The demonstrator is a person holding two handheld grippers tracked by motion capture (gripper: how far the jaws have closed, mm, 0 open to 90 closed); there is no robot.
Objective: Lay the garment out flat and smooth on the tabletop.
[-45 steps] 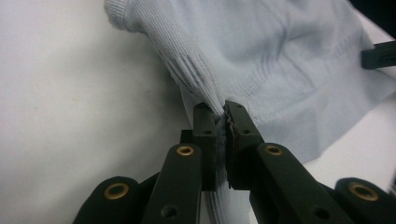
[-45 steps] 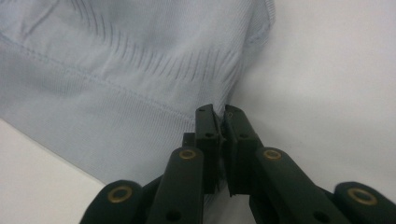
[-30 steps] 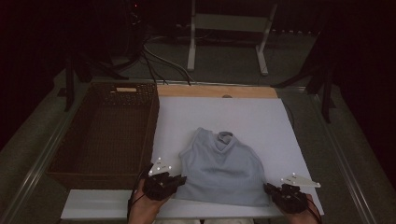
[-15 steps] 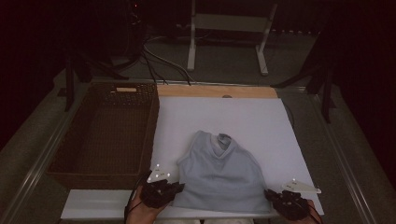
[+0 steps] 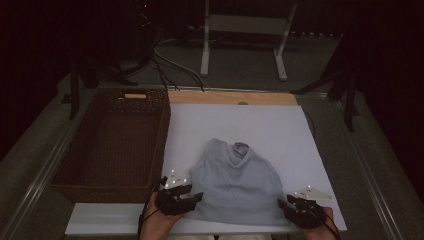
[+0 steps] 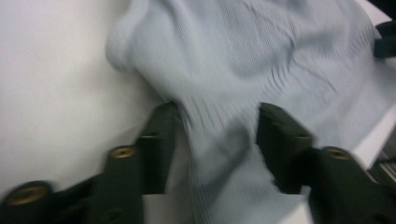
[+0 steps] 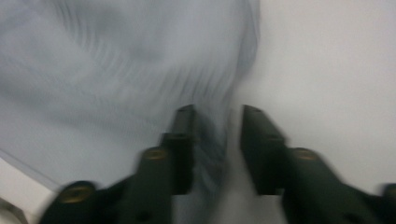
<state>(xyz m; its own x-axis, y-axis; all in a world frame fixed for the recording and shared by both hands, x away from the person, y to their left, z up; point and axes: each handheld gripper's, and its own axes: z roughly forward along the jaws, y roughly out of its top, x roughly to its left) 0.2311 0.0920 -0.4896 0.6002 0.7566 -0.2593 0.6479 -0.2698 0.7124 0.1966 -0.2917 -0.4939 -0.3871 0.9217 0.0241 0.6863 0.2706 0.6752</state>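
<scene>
the grey top (image 5: 235, 182) lies collar toward the bench's (image 5: 280, 130) far edge, hem at the near edge; left claw (image 6: 217, 116) gapes wide over the hem, right claw (image 7: 217, 116) narrower astride its side edge.

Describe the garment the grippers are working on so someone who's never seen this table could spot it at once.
Start from the white board covering the table, with a dark wicker basket along its left side. On the board's near half lies a pale blue ribbed top, neckline pointing away from the person, between the left gripper and the right gripper. It is the one soft fabric thing there.
</scene>
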